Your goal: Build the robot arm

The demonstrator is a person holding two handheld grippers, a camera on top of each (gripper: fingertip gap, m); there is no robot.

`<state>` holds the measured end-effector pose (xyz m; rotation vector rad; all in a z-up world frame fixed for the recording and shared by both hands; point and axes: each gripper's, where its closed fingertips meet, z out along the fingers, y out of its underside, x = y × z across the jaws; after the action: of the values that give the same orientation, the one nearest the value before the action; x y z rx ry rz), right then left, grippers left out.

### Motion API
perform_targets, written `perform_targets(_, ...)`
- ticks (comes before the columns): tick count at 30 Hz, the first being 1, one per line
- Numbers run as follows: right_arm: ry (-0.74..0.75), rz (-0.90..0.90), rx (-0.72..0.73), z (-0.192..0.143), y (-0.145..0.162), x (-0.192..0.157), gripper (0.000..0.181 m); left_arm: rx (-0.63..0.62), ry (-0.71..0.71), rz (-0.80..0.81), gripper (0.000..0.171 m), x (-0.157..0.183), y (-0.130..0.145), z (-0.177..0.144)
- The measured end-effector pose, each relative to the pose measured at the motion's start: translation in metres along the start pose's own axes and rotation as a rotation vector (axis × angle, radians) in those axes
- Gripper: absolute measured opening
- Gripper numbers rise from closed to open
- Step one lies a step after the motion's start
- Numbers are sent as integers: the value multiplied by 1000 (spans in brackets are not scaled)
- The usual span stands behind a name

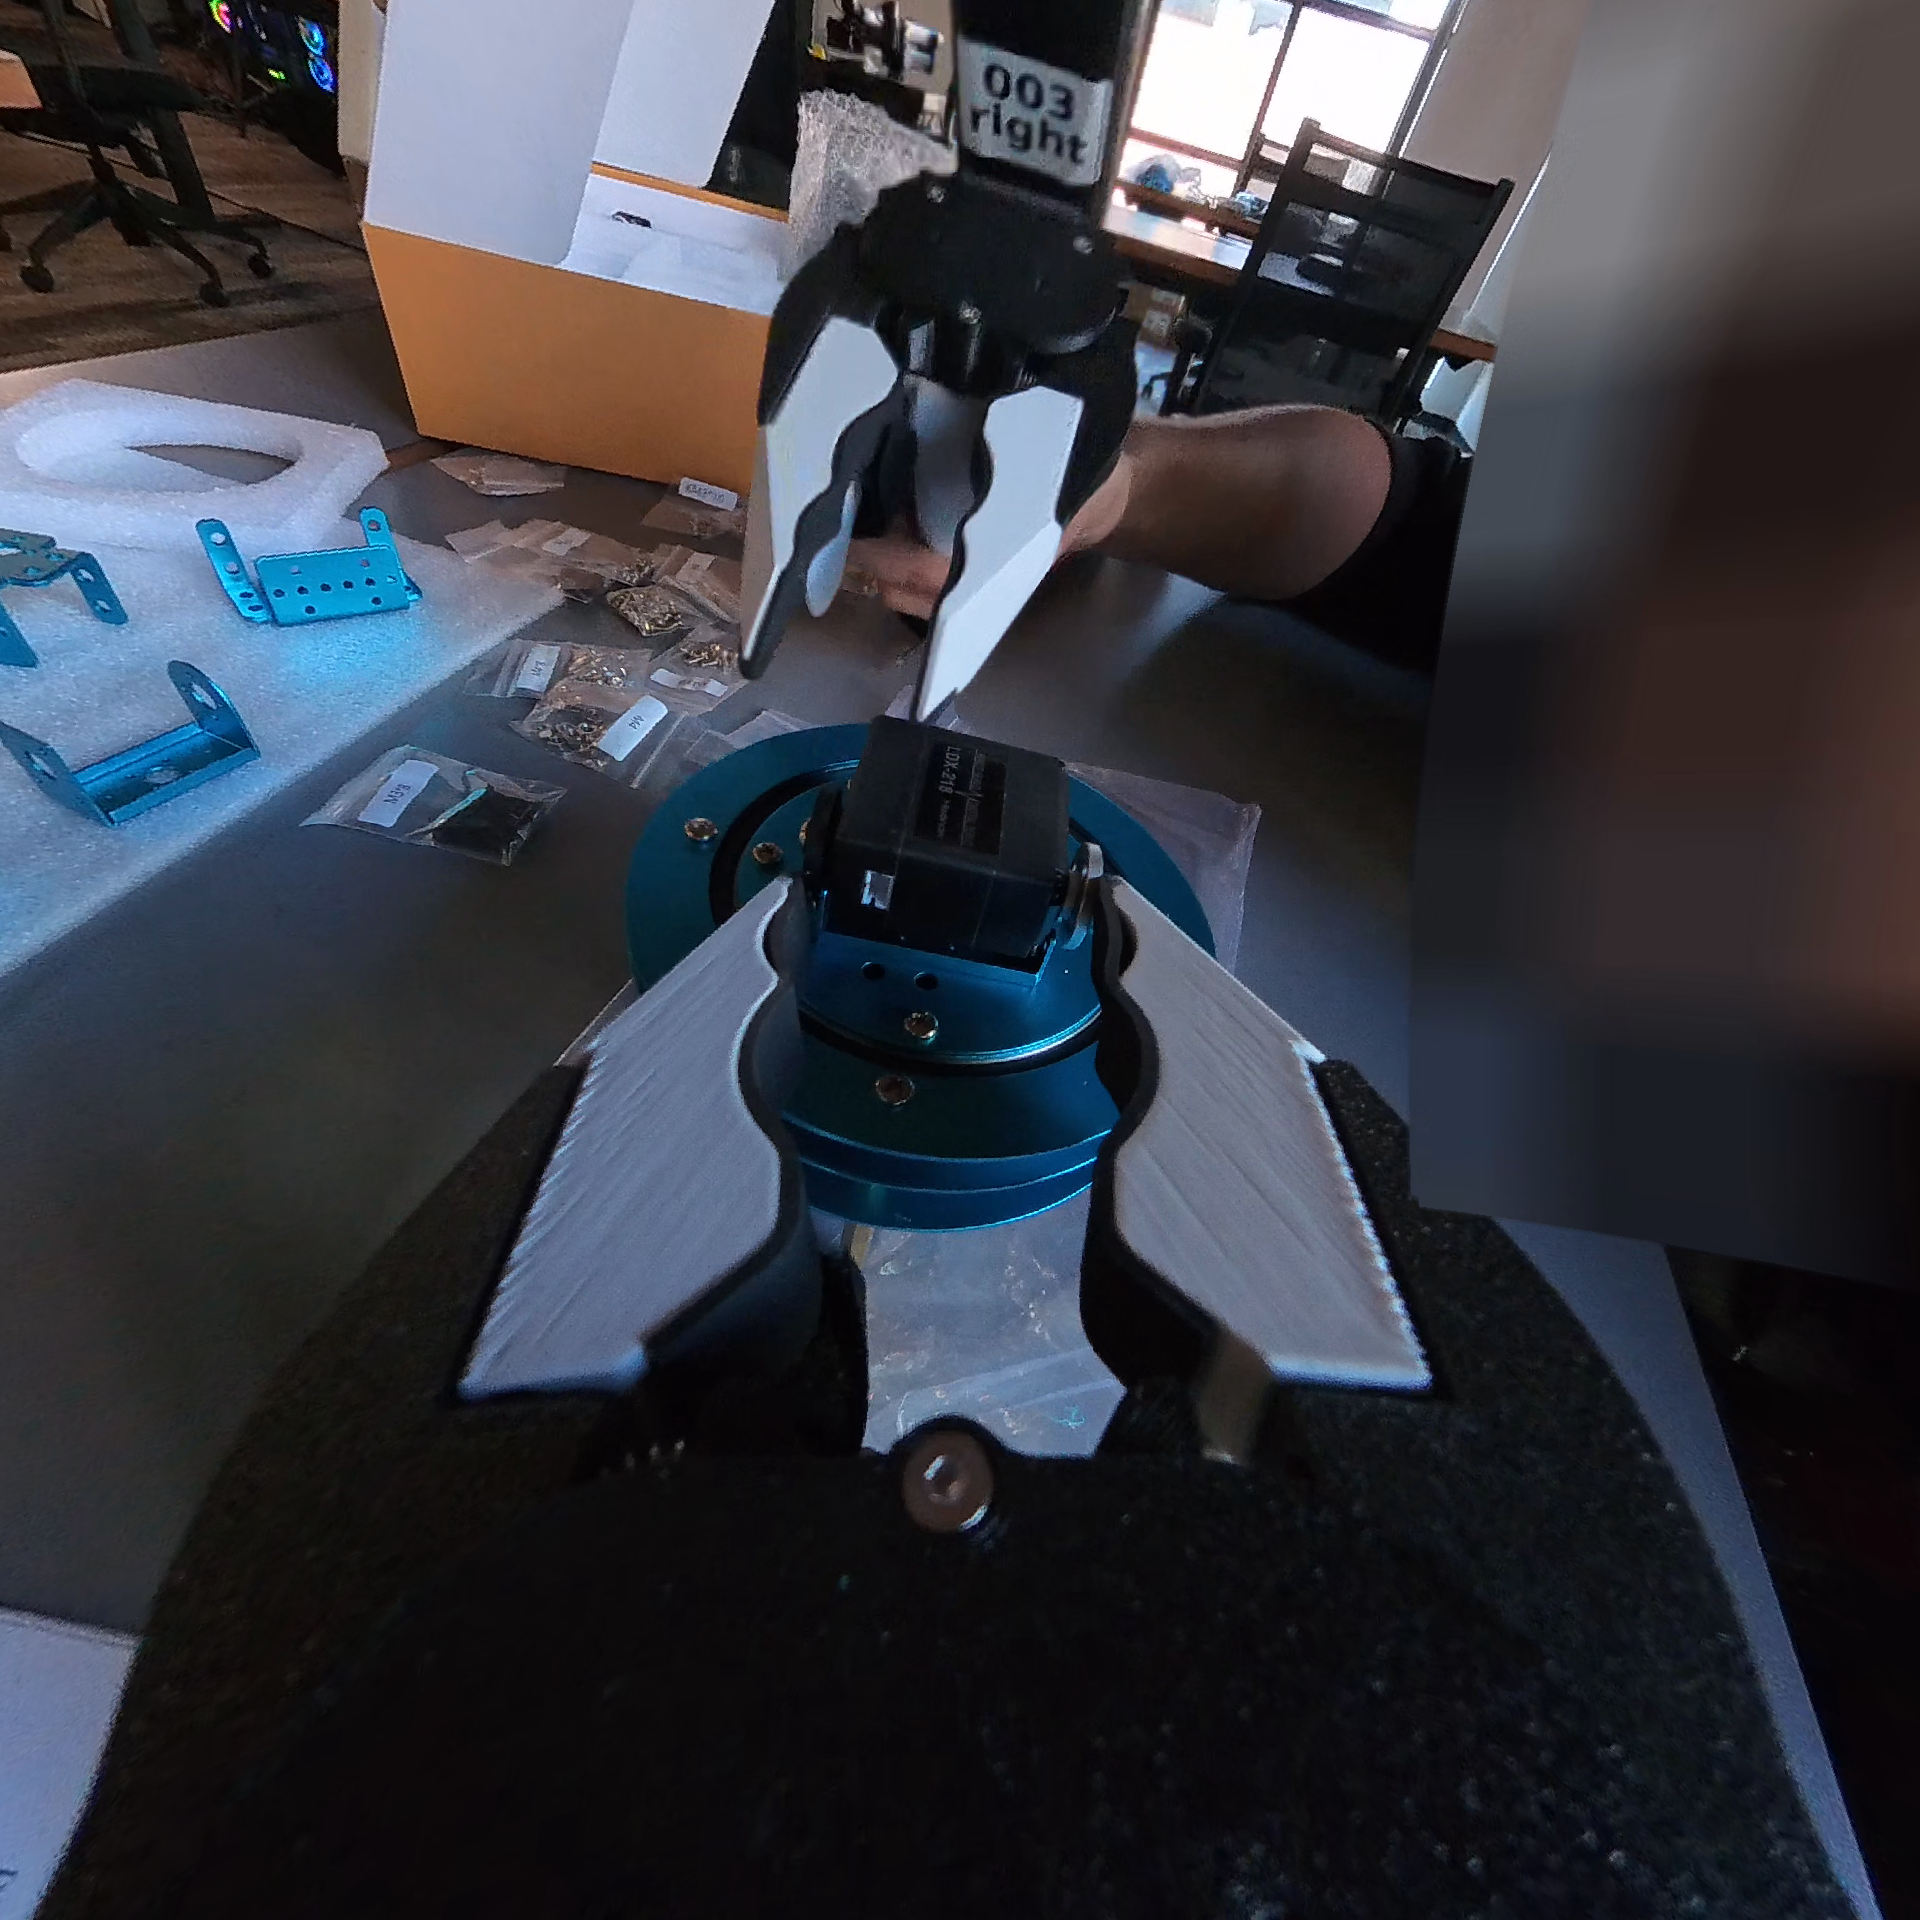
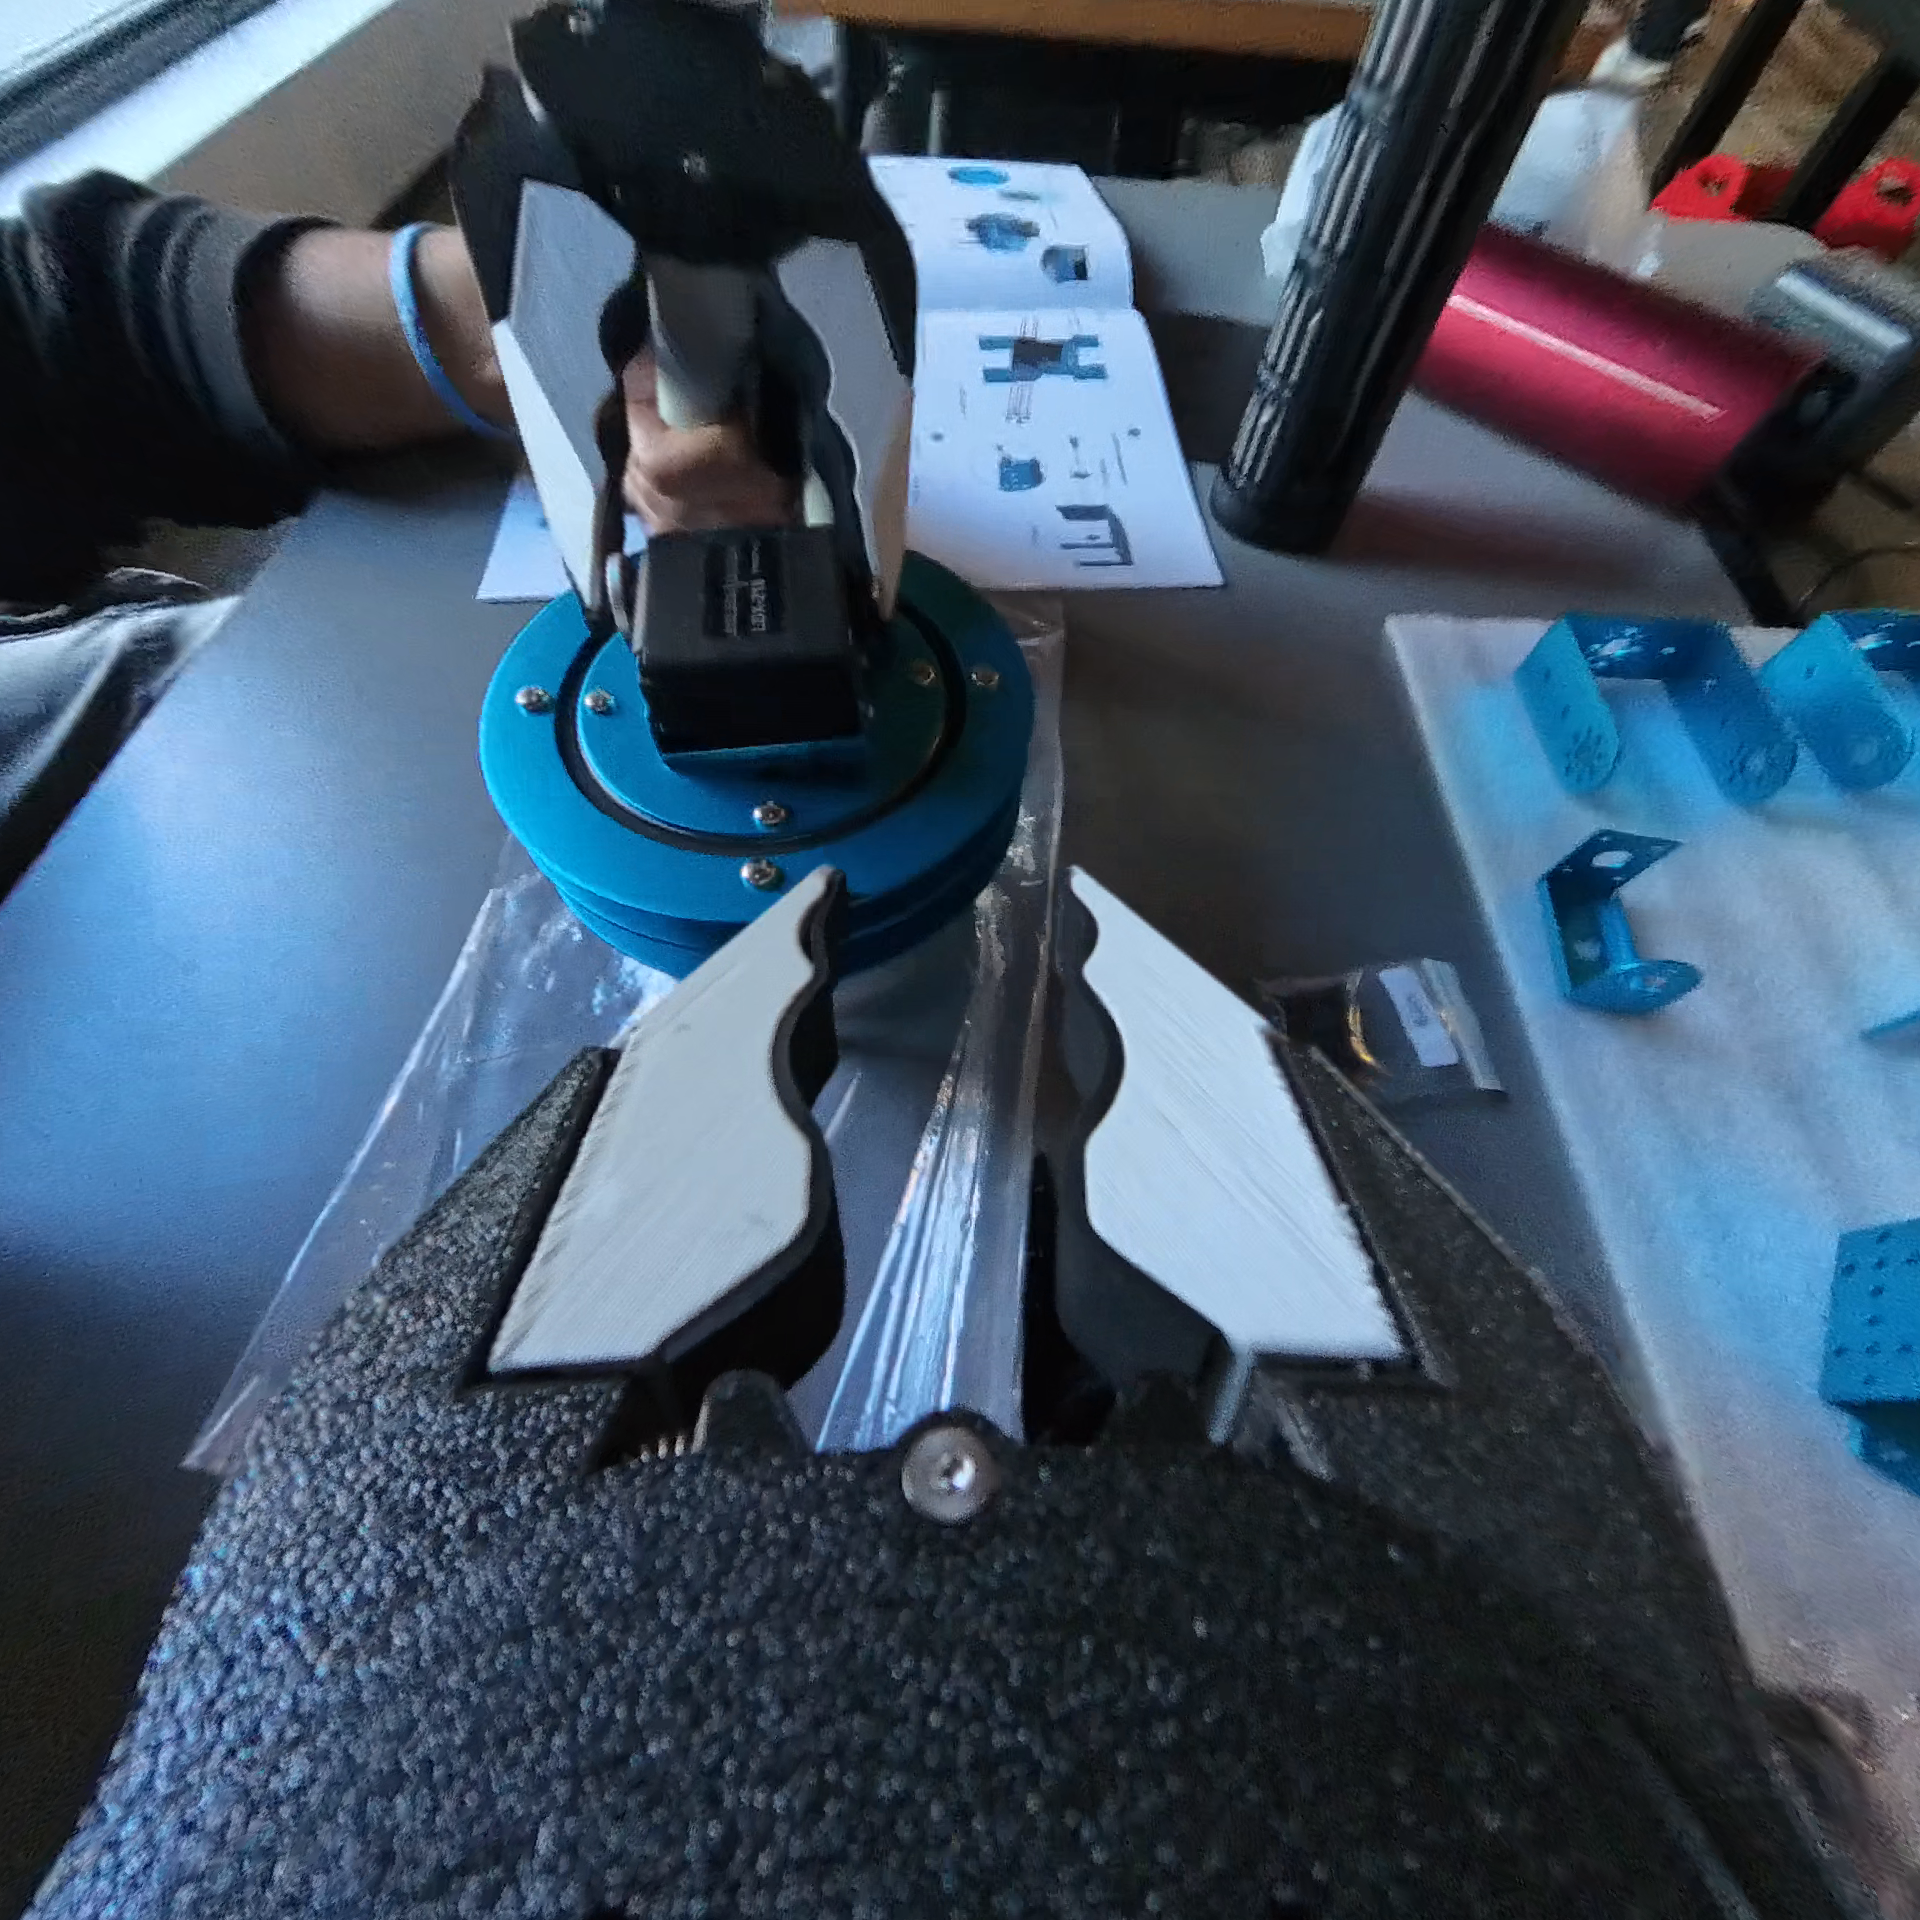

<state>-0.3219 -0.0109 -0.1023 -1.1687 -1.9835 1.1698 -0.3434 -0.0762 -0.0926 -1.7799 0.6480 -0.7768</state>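
Note:
A black servo (image 1: 956, 831) stands on a round blue metal base (image 1: 935, 1164) on a grey table. My left gripper (image 1: 951, 894) is shut on the servo, one finger on each side of it. The right wrist view shows this grip from the other side, with the left gripper (image 2: 743, 592), the servo (image 2: 748, 665) and the base (image 2: 623, 831). My right gripper (image 2: 951, 883) is open and empty. It hovers over a clear plastic bag (image 2: 935, 1247), just short of the base's rim. In the left wrist view the right gripper (image 1: 844, 686) hangs just behind the servo's top.
Blue metal brackets (image 1: 312, 582) lie on a white foam sheet (image 1: 208, 707), also in the right wrist view (image 2: 1662, 707). Small bags of screws (image 1: 447, 805) are scattered nearby. An open booklet (image 2: 1049, 416), a black cylinder (image 2: 1340, 281), a red cylinder (image 2: 1590, 364) and a cardboard box (image 1: 582, 353) stand around. The gap from one gripper's tips to the other's is roughly 8 cm.

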Motion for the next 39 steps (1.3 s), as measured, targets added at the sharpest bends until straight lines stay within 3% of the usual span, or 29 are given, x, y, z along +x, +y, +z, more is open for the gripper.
perform_targets(4,-43,72,48,1,-2,-1,36,-6,-3,21,53,1,1,0)
perform_targets(28,-98,20,45,10,-9,-28,37,-3,3,14,53,3,1,2)
perform_targets(32,-158,-20,134,7,-23,-46,27,-5,1,16,53,3,1,3)
perform_targets(36,-190,-26,116,12,-25,-59,32,-4,1,11,53,3,0,3)
perform_targets(39,-115,-112,71,19,-17,-57,32,-6,5,-8,53,3,0,2)
